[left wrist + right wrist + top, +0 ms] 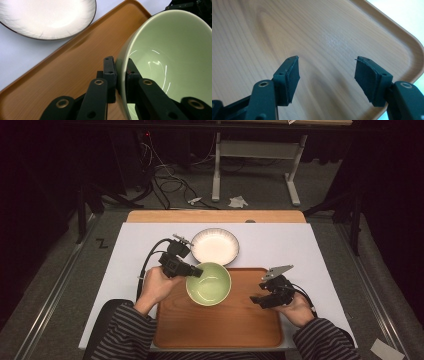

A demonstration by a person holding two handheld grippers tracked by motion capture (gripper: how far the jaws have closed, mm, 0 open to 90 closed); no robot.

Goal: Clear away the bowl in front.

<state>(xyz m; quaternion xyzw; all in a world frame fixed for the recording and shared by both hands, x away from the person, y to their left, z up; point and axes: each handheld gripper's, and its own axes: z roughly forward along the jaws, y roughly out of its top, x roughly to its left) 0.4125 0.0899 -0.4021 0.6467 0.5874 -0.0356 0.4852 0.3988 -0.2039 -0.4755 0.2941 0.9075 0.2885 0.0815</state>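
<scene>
The left gripper (194, 270) is pinching the near-left rim of the green bowl (209, 283), its jaws drawn narrow with one pad outside the wall and one inside, as the left gripper view is showing (121, 76). The bowl is sitting over the upper left part of the wooden tray (240, 320), its mouth facing up in the high view; in the left gripper view (172, 57) it is looking tipped, with the glossy inside turned toward the camera, though whether its base is resting on the tray I cannot tell. Being round, it is offering no long axis. Just beyond it, off the tray, the white plate (215, 246) is lying flat on the white sheet (125, 265) covering the desk (150, 216). The left hand (156, 286) is reaching in from the lower left, striped sleeve (122, 330) behind it, gripper pointing right toward the bowl. The right gripper (256, 300) is standing wide open with nothing between its pads, hovering over the tray's right side (327, 72) and pointing left, while the right hand (296, 310) is holding it low beside the tray's right edge.
</scene>
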